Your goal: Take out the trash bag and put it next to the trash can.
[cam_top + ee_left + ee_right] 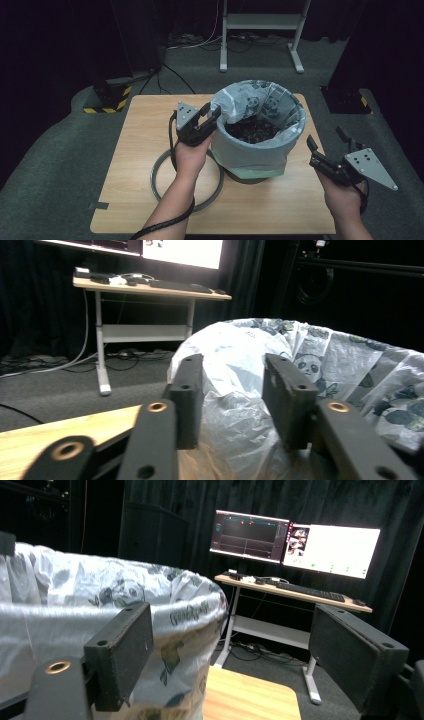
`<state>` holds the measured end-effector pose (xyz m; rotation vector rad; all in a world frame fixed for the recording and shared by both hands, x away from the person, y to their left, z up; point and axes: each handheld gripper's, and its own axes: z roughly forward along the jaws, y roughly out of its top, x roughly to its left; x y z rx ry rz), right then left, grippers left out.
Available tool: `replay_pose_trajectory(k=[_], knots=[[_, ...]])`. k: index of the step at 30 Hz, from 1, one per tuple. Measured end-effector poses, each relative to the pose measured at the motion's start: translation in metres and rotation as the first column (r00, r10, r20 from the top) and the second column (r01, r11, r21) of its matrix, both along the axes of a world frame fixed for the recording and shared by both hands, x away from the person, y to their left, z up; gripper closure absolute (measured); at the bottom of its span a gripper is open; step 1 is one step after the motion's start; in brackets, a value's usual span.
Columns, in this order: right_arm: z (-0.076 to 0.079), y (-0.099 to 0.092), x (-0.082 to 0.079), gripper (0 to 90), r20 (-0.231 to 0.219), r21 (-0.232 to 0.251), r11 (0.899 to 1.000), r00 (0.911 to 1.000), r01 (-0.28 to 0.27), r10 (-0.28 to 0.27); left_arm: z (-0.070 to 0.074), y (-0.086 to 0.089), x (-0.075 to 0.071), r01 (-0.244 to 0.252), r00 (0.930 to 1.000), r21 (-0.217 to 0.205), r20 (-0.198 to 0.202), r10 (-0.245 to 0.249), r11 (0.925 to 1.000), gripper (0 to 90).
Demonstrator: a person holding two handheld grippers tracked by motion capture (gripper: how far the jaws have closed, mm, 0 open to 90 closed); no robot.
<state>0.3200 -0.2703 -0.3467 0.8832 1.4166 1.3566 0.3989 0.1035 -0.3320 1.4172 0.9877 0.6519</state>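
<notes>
We work at a bin [257, 145] standing upright near the middle of the wooden table [140, 145], its long axis vertical and its mouth pointing straight up, lined with a panda-print plastic bag [270, 102] whose edge is folded down over the rim. Dark contents lie inside. Our left gripper [209, 116] sits at the bin's left rim, and in the left gripper view [232, 405] its jaws stand on either side of a raised, bunched fold of the bag; they are at a middling gap and we cannot tell whether the pads press the film yet. We judge it is placed there to pinch the liner's edge where it puffs up off the rim, since that loose flap is the easiest bit to catch. Our right gripper [329, 145] hovers well apart from the bin, off its right side, jaws spread wide and holding nothing; in the right gripper view [230, 650] the bag's rolled rim lies ahead and to one side, so it seems poised to take the opposite edge. A grey ring [160, 175] lies flat on the table just left of the bin's base, under our left forearm
</notes>
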Motion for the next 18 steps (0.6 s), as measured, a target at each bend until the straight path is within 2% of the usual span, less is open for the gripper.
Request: replay_pose_trajectory(k=[4, 6, 9, 10, 11, 14, 17, 18], knots=[[0.008, 0.003, 0.002, 20.6, 0.007, -0.005, 1.000, 1.0000, -0.001, 0.001, 0.000, -0.001, -0.002, -0.024, 0.9996, -0.005, 0.012, 0.025, 0.9997, 69.2], [0.016, 0.006, 0.005, 23.8, 0.009, -0.016, 1.000, 0.9999, -0.006, 0.006, -0.001, 0.000, -0.002, -0.039, 0.9990, -0.013, 0.022, 0.039, 0.9992, 74.9], [0.023, 0.010, 0.008, 26.8, 0.002, -0.023, 1.000, 0.9999, -0.010, 0.010, 0.000, 0.001, -0.003, -0.057, 0.9976, 0.000, 0.041, 0.057, 0.9984, 84.9], [0.025, 0.012, 0.009, 27.4, 0.002, -0.027, 1.000, 1.0000, -0.008, 0.008, 0.000, 0.001, -0.003, -0.048, 0.9980, 0.003, 0.041, 0.048, 0.9988, 89.0], [0.026, 0.014, 0.011, 27.8, -0.002, -0.028, 1.000, 1.0000, -0.009, 0.009, 0.000, 0.001, -0.003, -0.048, 0.9980, 0.003, 0.041, 0.048, 0.9988, 89.5], [0.027, 0.018, 0.014, 28.5, -0.004, -0.024, 1.000, 0.9999, -0.016, 0.016, 0.003, 0.000, -0.004, -0.038, 0.9970, -0.046, 0.066, 0.041, 0.9982, 89.9], [0.027, 0.022, 0.018, 30.2, -0.022, -0.018, 1.000, 0.9995, -0.022, 0.021, 0.012, -0.002, -0.007, -0.035, 0.9940, -0.059, 0.102, 0.041, 0.9976, 89.9], [0.028, 0.022, 0.019, 31.2, -0.027, -0.021, 1.000, 0.9994, -0.023, 0.023, 0.012, -0.002, -0.007, -0.035, 0.9940, -0.059, 0.102, 0.041, 0.9976, 89.8]])
